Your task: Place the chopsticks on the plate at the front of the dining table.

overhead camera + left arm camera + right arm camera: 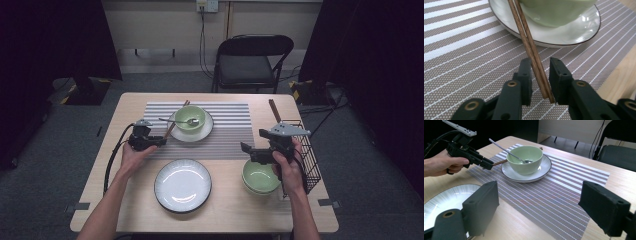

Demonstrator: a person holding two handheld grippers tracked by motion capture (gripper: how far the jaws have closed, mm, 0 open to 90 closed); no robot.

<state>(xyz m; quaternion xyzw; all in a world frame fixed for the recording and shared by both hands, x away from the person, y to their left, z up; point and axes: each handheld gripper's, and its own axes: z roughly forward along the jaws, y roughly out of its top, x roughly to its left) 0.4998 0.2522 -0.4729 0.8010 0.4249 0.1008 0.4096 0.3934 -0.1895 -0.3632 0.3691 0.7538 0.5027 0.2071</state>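
My left tool stands narrowed around the chopsticks, which lean on the plate rim beside the bowl; contact unclear. My right tool hangs wide, empty, above the worktop, in reserve.

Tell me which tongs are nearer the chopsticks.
Left. The left tongs have the chopsticks between their jaws beside the plate; the right tongs hang open across the mat.
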